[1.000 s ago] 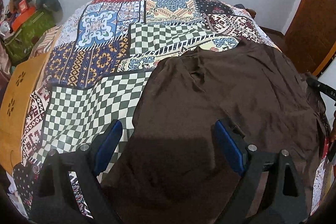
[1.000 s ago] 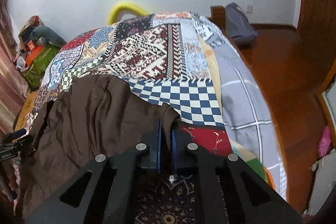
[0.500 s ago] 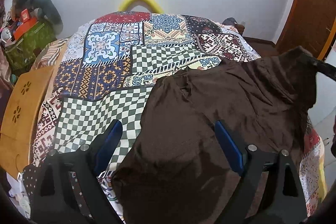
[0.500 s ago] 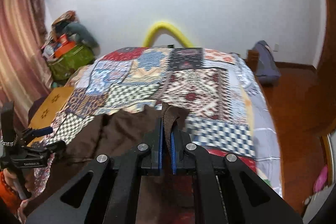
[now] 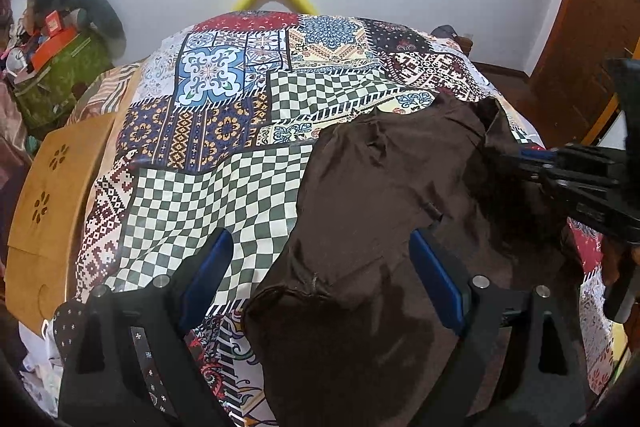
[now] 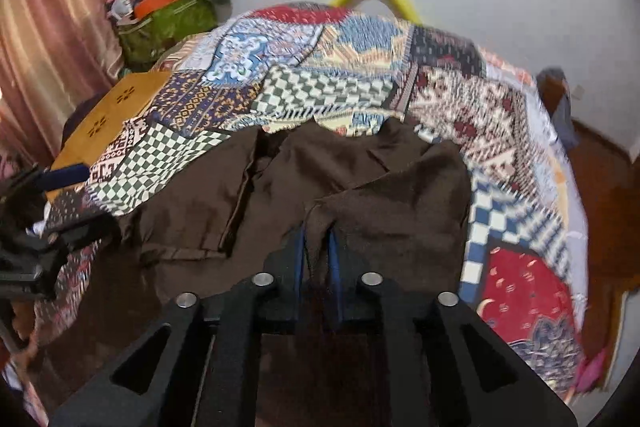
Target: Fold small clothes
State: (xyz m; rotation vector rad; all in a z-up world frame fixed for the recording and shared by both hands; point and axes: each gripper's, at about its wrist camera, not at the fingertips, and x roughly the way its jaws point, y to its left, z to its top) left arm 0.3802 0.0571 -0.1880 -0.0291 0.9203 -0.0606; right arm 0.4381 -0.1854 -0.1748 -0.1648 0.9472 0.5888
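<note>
Left wrist view first: the left gripper (image 5: 320,275) hangs over the bed with its jaws spread wide and nothing between them, straddling the near left edge of the brown garment (image 5: 384,219). That garment lies on the patchwork bedspread (image 5: 208,155), toward the right side of the bed. Keeping the left claw open and above the cloth looks like readiness, I'd say: it is placed to pin or pick the near hem once the other side is settled. At the right edge the right gripper (image 5: 520,157) reaches in low over the garment's far side, where a flap is doubled over onto the body.

Now the right wrist view, blurred at the edges: the right gripper (image 6: 318,247) has just been opening, its blue pads (image 6: 298,255) a narrow gap apart with the brown cloth's edge sitting between them, no longer pinched. The folded flap (image 6: 392,195) lies ahead of it, so this reads as letting go after carrying a side across. The wooden table (image 6: 112,115) stands beside the bed, left.
</note>
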